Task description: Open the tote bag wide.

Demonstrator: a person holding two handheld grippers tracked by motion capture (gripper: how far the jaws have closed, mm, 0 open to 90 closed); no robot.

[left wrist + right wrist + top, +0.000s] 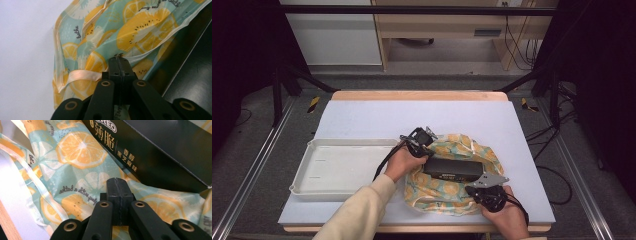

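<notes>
Pale lavender mat (362,117) over wood-edged table, grey floor and cabinets beyond. At left, white tray (312,150), nothing inside. Left gripper (421,140), jaws pinched on the rim of the citrus-print bag (447,192); black Oreo box (452,169) lies in it. Right gripper (486,189), jaws together at the bag's near side.

A grey floor (452,80) runs behind the table (422,95) to pale wooden furniture (437,22).
</notes>
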